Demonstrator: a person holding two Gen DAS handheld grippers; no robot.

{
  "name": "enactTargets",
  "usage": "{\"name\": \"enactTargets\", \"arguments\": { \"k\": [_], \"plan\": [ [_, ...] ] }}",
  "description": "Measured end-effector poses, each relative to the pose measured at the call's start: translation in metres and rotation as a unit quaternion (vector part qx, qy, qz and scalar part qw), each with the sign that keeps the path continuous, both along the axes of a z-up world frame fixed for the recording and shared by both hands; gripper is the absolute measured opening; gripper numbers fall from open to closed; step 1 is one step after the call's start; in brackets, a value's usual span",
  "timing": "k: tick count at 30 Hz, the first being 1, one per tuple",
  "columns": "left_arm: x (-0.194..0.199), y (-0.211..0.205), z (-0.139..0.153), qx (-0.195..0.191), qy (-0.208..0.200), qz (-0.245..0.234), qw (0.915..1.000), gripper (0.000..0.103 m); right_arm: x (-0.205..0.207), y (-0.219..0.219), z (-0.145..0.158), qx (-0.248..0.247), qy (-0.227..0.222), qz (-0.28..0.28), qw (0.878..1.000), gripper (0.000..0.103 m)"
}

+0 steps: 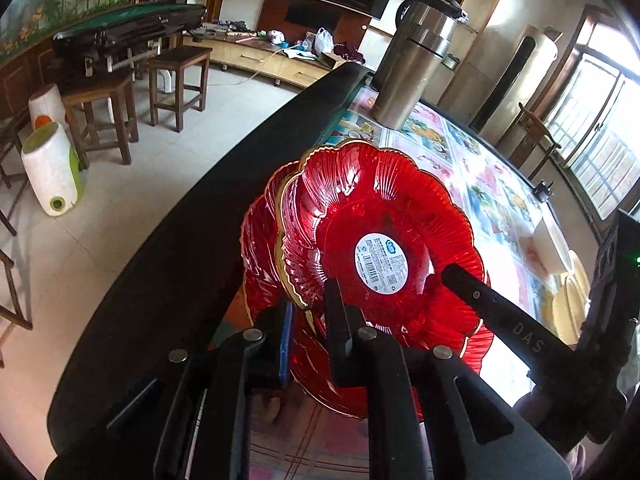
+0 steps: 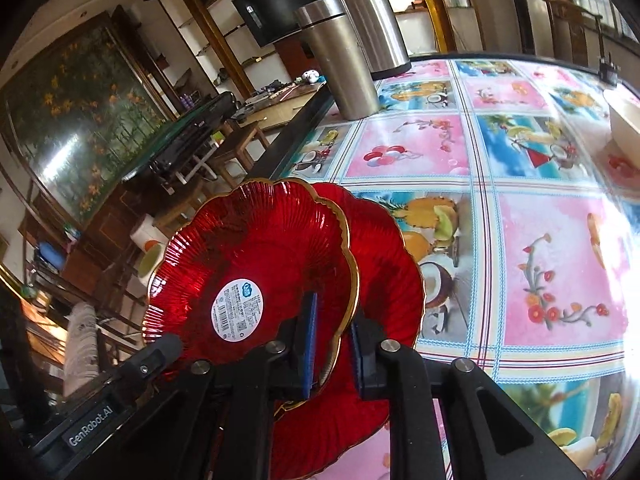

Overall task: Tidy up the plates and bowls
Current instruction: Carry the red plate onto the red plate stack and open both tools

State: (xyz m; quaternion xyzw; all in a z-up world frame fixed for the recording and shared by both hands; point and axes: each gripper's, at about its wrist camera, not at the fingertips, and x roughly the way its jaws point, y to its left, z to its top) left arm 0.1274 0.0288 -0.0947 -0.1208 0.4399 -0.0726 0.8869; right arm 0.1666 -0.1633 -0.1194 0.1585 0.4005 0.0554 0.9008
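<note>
I have both claws on one red plate [image 1: 380,216], held tilted with its labelled face toward the cameras and its rim pointing up-frame, over a second red plate [image 2: 384,264] on the table [image 2: 560,272]. My left claw [image 1: 308,332] pinches the lower rim, fingers nearly closed. My right claw [image 2: 332,344] likewise clamps the near rim between its blue pads [image 2: 310,344]. Two steel flasks [image 2: 344,64] stand at the top of the frame.

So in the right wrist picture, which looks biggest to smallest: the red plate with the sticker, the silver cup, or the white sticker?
1. Red plate with the sticker, though it is nearest the camera, which inflates it.
2. Silver cup.
3. White sticker, clearly smallest.
</note>
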Motion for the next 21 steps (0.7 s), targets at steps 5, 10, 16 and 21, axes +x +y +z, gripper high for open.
{"name": "enactTargets", "arguments": {
  "k": [5,10,16,21],
  "plan": [
    [-0.004,-0.005,0.005,0.037,-0.011,0.011,0.9992,0.017,-0.002,0.007,0.003,-0.038,-0.004,-0.003,0.999,0.021],
    [-0.008,-0.004,0.011,0.073,-0.030,0.028,0.9965,0.019,-0.009,0.013,0.013,-0.079,-0.038,-0.005,0.996,0.032],
    [-0.020,-0.007,0.030,0.132,-0.071,0.051,0.9874,0.019,-0.025,0.009,0.029,-0.086,-0.077,-0.002,0.993,0.037],
    [-0.029,-0.012,0.044,0.152,-0.095,0.055,0.9823,0.019,-0.035,-0.013,0.034,-0.071,-0.079,-0.016,0.994,0.038]
  ]
}}
